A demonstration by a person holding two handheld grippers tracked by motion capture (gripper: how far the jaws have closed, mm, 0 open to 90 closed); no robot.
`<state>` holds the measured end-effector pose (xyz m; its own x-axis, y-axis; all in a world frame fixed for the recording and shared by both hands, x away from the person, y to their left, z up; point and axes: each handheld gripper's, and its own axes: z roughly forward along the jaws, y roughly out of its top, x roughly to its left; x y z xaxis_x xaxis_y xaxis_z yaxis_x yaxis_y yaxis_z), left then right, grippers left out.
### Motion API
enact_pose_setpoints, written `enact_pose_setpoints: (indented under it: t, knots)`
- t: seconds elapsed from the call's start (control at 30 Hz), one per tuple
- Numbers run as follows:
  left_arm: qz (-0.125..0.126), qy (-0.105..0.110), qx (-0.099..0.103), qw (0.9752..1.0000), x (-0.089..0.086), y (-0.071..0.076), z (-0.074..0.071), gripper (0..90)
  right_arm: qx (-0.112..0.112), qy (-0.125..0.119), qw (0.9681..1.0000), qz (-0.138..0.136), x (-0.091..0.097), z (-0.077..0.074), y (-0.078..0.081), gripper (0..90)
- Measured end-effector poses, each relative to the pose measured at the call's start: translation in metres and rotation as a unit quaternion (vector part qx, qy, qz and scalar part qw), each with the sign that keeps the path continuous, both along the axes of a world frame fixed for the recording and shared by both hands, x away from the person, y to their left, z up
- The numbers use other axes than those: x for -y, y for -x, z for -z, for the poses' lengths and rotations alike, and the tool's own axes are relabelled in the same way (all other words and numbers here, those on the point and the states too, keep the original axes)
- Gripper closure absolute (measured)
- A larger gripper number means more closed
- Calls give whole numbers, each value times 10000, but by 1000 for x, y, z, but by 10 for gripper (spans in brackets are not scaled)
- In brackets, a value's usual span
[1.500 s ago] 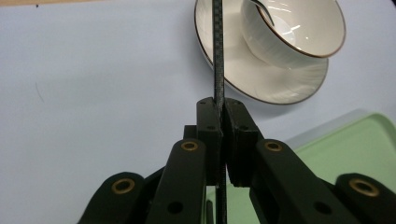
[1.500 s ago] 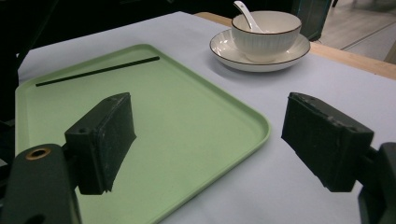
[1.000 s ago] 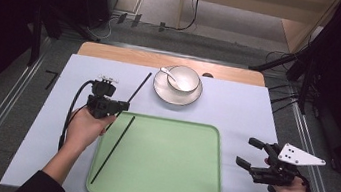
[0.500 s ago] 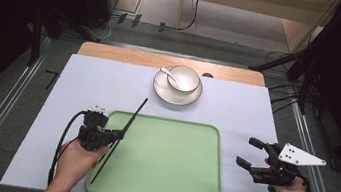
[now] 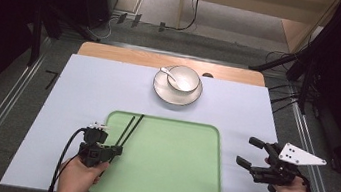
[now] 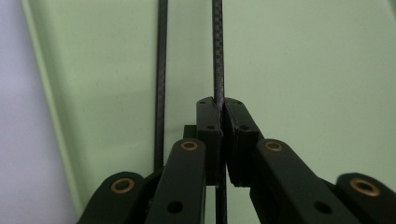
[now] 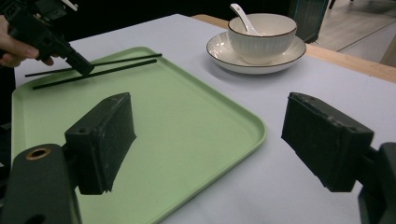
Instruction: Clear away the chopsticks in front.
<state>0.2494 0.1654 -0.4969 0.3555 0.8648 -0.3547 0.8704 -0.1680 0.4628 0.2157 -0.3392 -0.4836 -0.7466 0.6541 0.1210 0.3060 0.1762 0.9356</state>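
My left gripper (image 5: 111, 152) is shut on a thin black chopstick (image 5: 135, 125) and holds it low over the left part of the green tray (image 5: 172, 177). In the left gripper view the pads (image 6: 208, 122) pinch that chopstick (image 6: 218, 65). A second black chopstick (image 6: 161, 70) lies on the tray just to its left, nearly parallel to it. From the right gripper view both chopsticks (image 7: 121, 66) (image 7: 130, 59) show at the tray's far side by the left gripper (image 7: 51, 37). My right gripper (image 5: 247, 151) is open and has nothing in it, right of the tray.
A white bowl (image 5: 183, 78) with a white spoon (image 5: 168, 71) in it stands on a saucer (image 5: 159, 89) behind the tray. A pale blue mat (image 5: 83, 89) covers the table; a wooden strip (image 5: 114, 52) runs along the far edge.
My left gripper has carried its chopstick toward the near edge and downward, from beyond the tray's far left corner to beside the chopstick lying on the tray. The right gripper has stayed put.
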Motion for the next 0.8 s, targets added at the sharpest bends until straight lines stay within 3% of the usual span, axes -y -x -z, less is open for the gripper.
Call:
enact_pose_setpoints:
  t: [0.2,0.4,0.7,0.8]
  knots:
    - [-115,-128,-172,9997,-1,2,7,849,12,2,10000,-20,-1,0,0,174]
    - [-225,-99,-169,9996,-8,-1,7,835,11,-2,10000,-25,-1,-1,0,174]
    - [-66,27,-259,9996,-11,-5,6,752,5,6,10000,-50,-2,-1,0,175]
    - [55,78,-198,9998,-11,-8,3,700,5,28,10000,-58,-2,0,0,174]
